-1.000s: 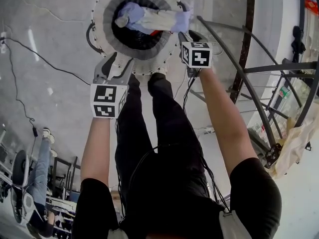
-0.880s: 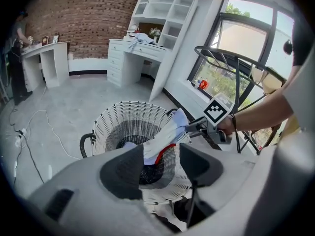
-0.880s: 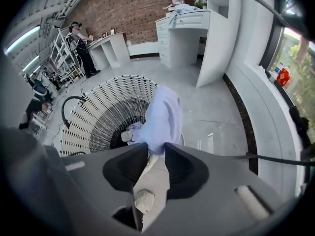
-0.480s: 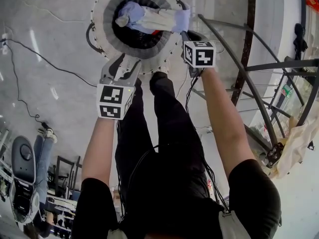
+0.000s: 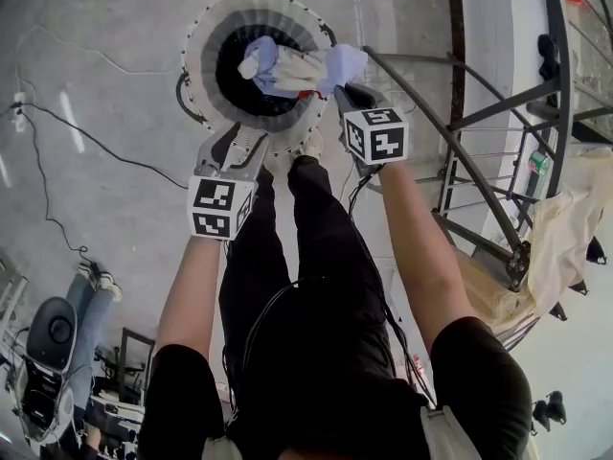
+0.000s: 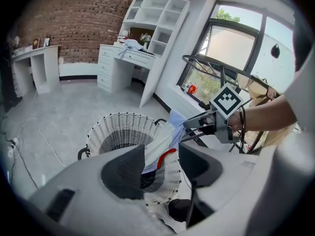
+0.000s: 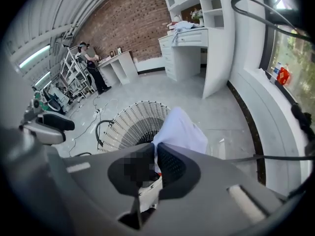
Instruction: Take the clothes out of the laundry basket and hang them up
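Observation:
A round white wicker laundry basket (image 5: 206,36) stands on the floor in front of my feet. Out of it rises a pale blue and white garment (image 5: 297,65) with a red trim. My right gripper (image 5: 343,89) holds its pale blue end at the basket's near right rim. Its jaws are closing, and the pads pinch the cloth (image 7: 179,132) between them (image 7: 155,154). My left gripper (image 5: 244,142) hangs open just short of the basket's near rim. Nothing lies between its fingers (image 6: 162,156), and the garment (image 6: 165,136) is beyond them.
A black metal drying rack (image 5: 479,161) stands at the right, with a beige cloth (image 5: 560,228) draped on it. A black cable (image 5: 86,132) runs across the floor at the left. A white desk and shelves (image 6: 133,53) stand by the brick wall. A person (image 7: 91,65) stands far back.
My right gripper's jaws have closed on the garment's pale blue end and drawn it up over the basket's rim. The left gripper has shifted slightly to the right, nearer the basket.

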